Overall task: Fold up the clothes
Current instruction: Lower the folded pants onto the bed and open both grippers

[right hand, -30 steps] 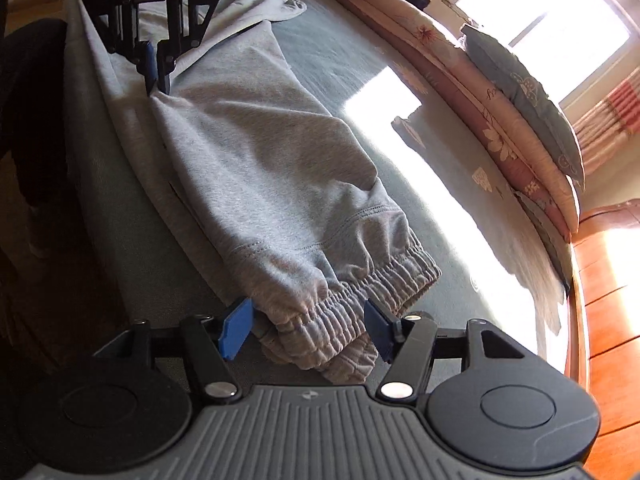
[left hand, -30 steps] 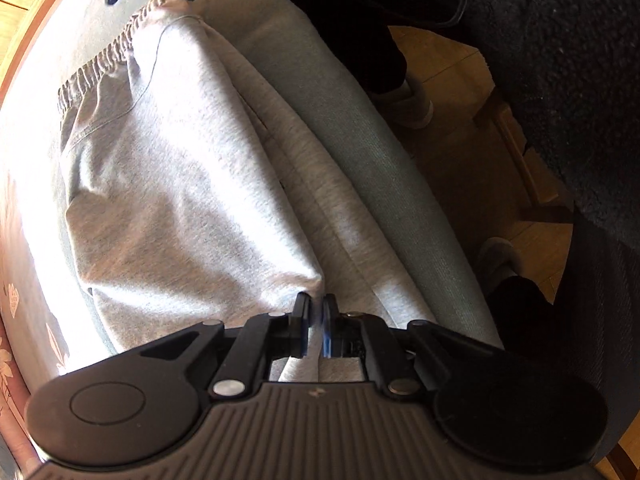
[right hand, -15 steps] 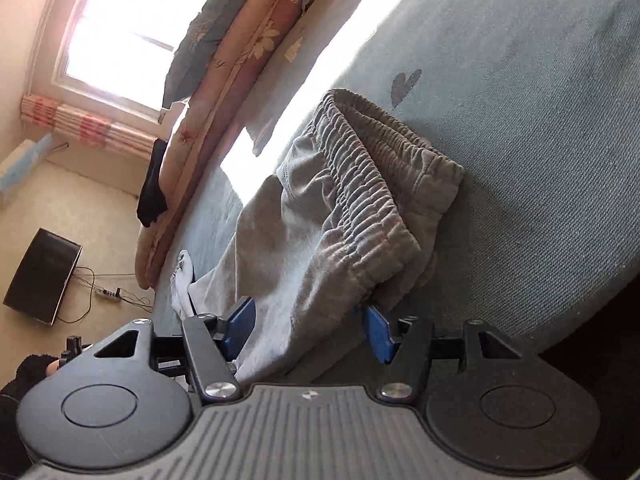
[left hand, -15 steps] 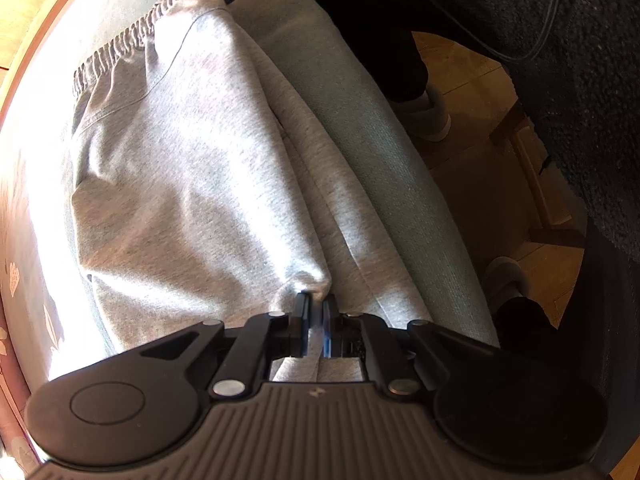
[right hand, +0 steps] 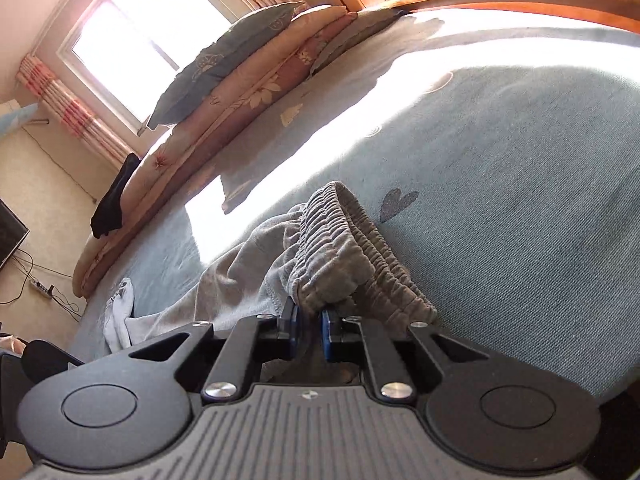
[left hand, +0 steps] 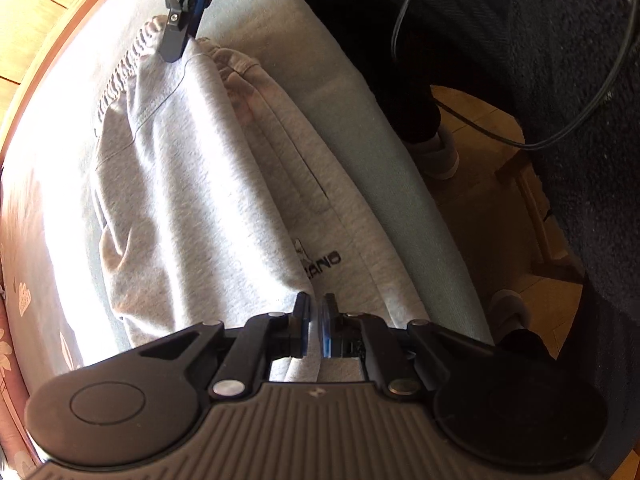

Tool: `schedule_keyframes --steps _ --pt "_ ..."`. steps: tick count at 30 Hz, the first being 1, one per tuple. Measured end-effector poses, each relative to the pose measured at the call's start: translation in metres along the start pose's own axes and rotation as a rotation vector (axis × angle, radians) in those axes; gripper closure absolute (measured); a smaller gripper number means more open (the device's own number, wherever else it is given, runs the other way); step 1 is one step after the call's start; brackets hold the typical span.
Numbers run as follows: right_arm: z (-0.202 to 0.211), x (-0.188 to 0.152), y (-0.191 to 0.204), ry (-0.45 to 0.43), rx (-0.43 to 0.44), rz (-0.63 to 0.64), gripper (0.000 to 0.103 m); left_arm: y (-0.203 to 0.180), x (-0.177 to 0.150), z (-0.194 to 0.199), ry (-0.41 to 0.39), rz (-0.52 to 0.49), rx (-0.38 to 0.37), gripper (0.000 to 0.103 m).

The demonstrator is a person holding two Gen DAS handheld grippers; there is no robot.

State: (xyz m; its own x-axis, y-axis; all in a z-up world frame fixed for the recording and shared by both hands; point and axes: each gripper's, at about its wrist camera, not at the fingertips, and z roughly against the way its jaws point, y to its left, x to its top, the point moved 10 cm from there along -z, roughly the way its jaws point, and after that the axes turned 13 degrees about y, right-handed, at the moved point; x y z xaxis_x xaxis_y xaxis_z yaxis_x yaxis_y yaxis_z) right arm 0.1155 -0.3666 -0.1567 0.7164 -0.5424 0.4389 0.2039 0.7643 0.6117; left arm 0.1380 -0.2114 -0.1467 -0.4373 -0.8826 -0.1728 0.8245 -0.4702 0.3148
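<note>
While pinched, sweatpants (right hand: pixel 320 264) btwn jaws

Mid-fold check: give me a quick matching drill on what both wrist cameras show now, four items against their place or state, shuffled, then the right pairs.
Items:
1. right gripper
2. left gripper
3. black sock
4. blue pillow

States:
A. draped over the folded quilt's edge
B. shut on the sweatpants' elastic waistband
C. leaning by the window
D. shut on the sweatpants' other end, near the printed logo

Pairs: 1-B, 2-D, 3-A, 4-C
</note>
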Motion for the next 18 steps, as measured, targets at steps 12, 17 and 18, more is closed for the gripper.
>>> schedule_keyframes --steps 12,17,18 --pt "0.003 -0.017 -0.008 0.004 -0.080 0.052 0.053 0.014 -0.001 0.010 -0.071 0.113 0.070 0.088" --pt "0.016 -0.024 0.020 -0.027 -0.113 0.184 0.043 0.028 -0.042 0.023 -0.080 0.427 0.107 0.049" --pt "0.016 -0.027 0.026 -0.028 -0.122 0.216 0.042 0.029 -0.053 0.025 -0.080 0.501 0.107 0.045"
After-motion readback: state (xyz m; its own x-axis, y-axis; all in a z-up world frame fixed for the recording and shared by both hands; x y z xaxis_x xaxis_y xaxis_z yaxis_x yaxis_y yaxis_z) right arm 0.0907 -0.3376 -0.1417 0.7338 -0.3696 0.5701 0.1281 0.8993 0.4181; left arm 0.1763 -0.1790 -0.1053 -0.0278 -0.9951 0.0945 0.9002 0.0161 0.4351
